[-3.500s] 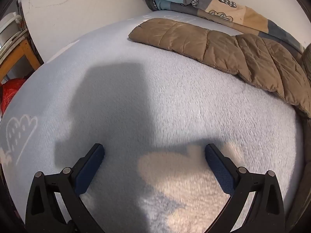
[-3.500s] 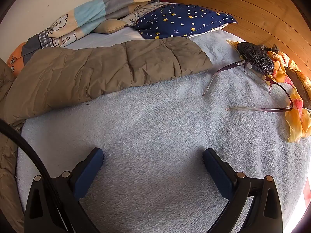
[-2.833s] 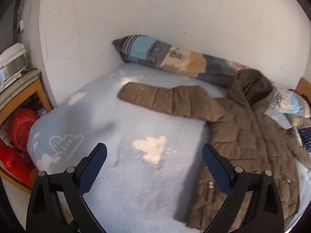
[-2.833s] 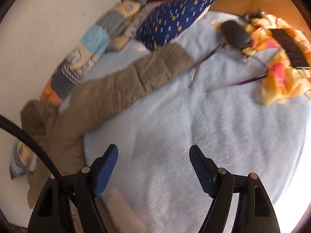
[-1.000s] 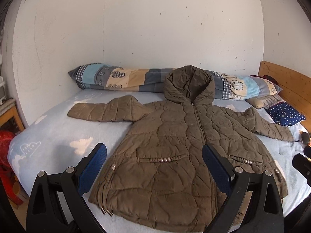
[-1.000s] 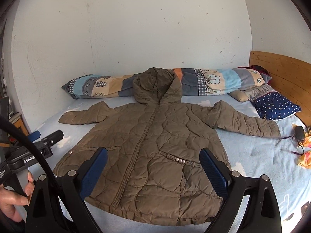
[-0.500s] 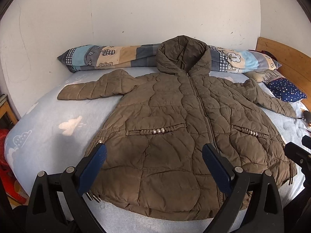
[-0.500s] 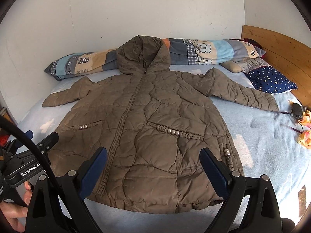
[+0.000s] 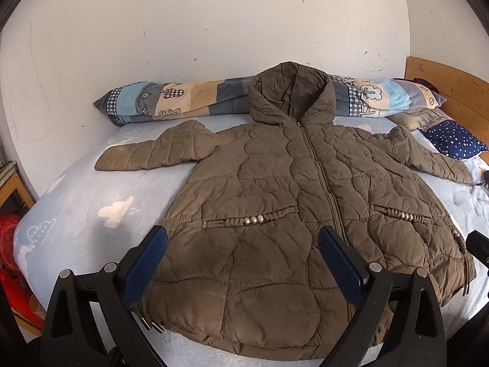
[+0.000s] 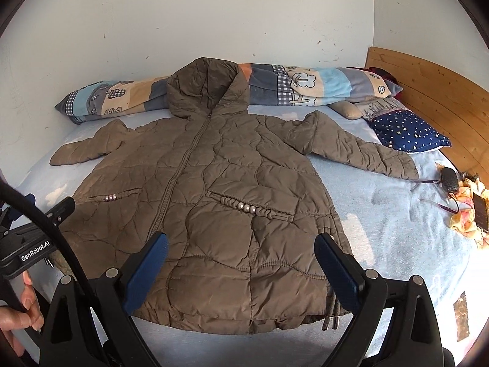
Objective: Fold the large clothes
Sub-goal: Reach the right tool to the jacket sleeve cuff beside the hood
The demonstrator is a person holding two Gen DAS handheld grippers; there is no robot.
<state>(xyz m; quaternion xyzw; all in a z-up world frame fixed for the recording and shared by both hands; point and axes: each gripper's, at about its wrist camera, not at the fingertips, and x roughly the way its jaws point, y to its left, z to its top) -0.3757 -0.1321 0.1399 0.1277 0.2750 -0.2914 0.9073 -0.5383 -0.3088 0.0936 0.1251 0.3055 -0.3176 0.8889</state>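
Observation:
A brown quilted hooded coat (image 9: 275,202) (image 10: 214,189) lies face up and zipped on the light blue bed. Both sleeves are spread out to the sides and the hood rests against the long pillow. My left gripper (image 9: 243,252) hovers open above the coat's lower left hem, holding nothing. Over the lower right hem my right gripper (image 10: 241,252) is open too, with nothing between its fingers. The left gripper's body also shows at the left edge of the right wrist view, with a hand (image 10: 18,315) on it.
A long patchwork pillow (image 10: 308,87) lies along the white wall. A navy star pillow (image 10: 406,131) sits by the wooden headboard (image 10: 434,91). Glasses, a dark case (image 10: 449,179) and a yellow cloth (image 10: 467,214) lie at the bed's right side. A wooden stand (image 9: 13,186) and red bag stand left.
Both grippers pulled back from close to the bed surface until the whole coat came into view, then moved nearer and lower toward its hem. Both stayed open.

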